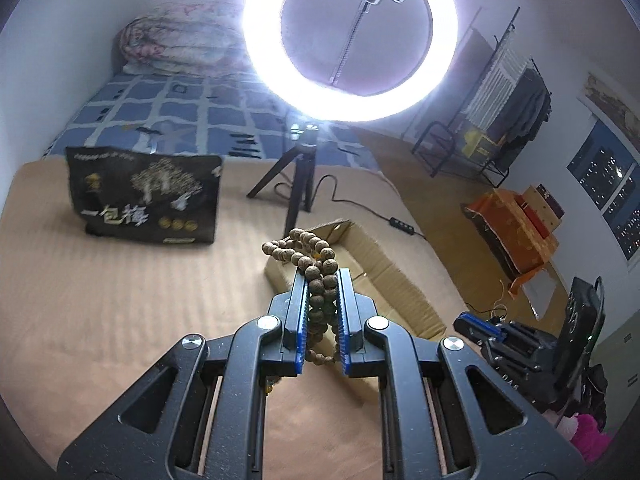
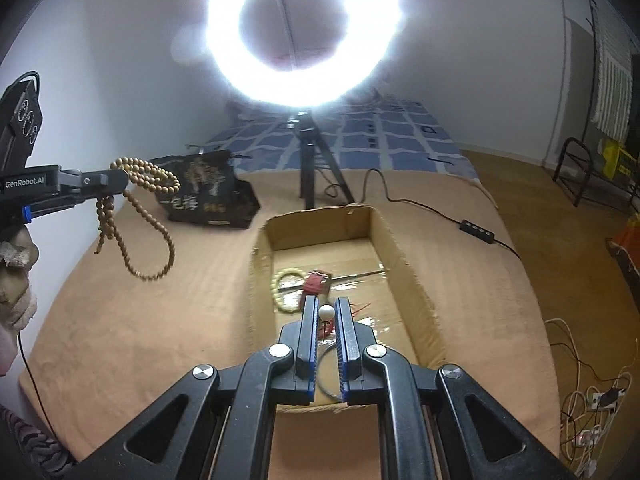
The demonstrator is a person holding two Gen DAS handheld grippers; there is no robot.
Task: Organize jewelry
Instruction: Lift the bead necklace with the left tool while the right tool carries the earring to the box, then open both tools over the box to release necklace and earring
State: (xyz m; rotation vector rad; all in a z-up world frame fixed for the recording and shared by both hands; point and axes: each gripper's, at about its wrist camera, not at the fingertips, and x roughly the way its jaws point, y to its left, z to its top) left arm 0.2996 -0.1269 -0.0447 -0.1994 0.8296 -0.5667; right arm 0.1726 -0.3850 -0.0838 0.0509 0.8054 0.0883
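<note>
Blanket (image 2: 160, 340) tan under cardboard box (image 2: 400, 264), left hand-held gripper (image 1: 320, 276) clamping wooden beads (image 1: 304, 246), right hand-held gripper (image 2: 327, 306) closed.

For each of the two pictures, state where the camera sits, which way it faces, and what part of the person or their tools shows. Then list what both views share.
Left wrist: on the left gripper, looking down over its fingers, shut on a wooden bead strand; the right gripper shows at right.
Right wrist: on the right gripper, looking into the cardboard box, shut on a white-bead cord; a gloved hand shows at left.
Shared: ring light, black bag, box, strand.
</note>
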